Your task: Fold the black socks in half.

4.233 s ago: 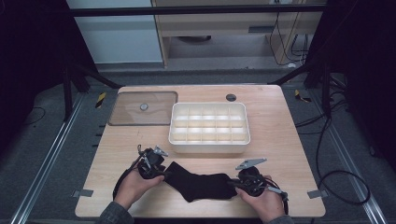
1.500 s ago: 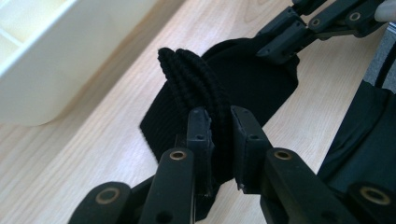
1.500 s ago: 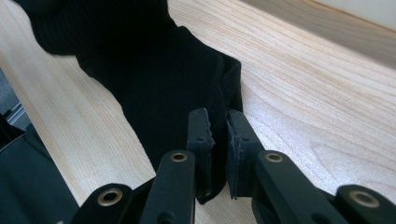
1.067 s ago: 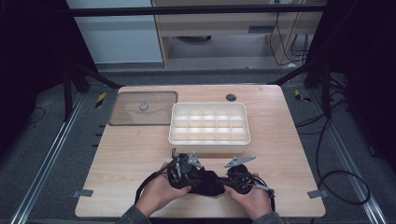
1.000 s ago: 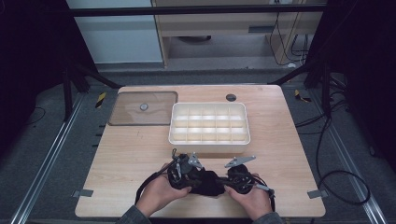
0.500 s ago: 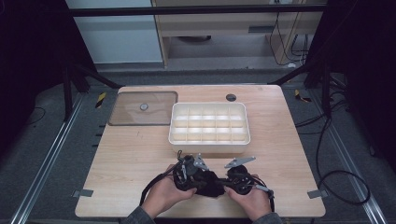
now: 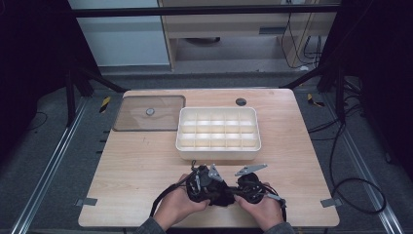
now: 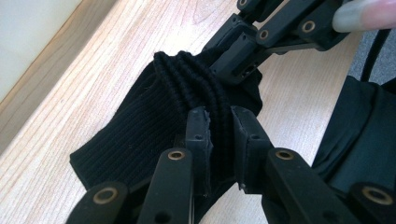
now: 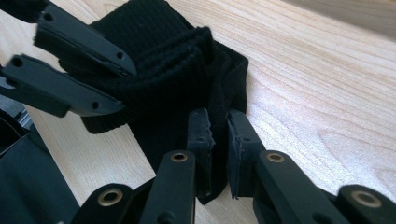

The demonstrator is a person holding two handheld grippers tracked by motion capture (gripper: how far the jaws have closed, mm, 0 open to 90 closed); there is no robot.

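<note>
Table (image 7: 136,161): tray (image 7: 218,133) centre frame, lid (image 7: 148,113) upper left. Sock (image 7: 221,197) bunched at lower centre, between both hands. Left gripper (image 8: 219,123) clamps the ribbed cuff; right gripper (image 9: 218,128) pinches a thinner fold. Advice: keep both pinches firm, align edges, press fold flat on the wood before release

Left gripper (image 7: 210,187) and right gripper (image 7: 239,189) close together, jaws of both clamped on black fabric
</note>
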